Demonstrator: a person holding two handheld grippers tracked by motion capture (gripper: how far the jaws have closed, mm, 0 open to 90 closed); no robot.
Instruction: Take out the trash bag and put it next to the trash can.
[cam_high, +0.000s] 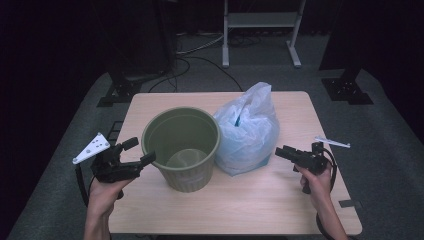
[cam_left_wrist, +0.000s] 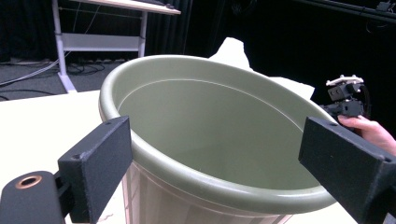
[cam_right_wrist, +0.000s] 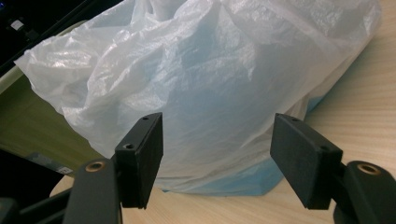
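An olive-green plastic bin (cam_high: 182, 150) stands upright and empty near the middle of the wooden table (cam_high: 260, 200). Touching its right side sits a filled white plastic bag (cam_high: 248, 131) with blue contents showing through. My left gripper (cam_high: 138, 151) is open just left of the bin; in the left gripper view its jaws frame the bin's rim (cam_left_wrist: 210, 186). My right gripper (cam_high: 283, 151) is open to the right of the bag, a short gap away. In the right gripper view the bag (cam_right_wrist: 219, 88) lies straight ahead of the open jaws.
A white desk frame (cam_high: 260, 30) and cables lie on the dark floor beyond the table. Black stands flank the table's far corners. Bare tabletop stretches along the near edge. The right gripper (cam_left_wrist: 345, 100) in a hand shows past the bin in the left gripper view.
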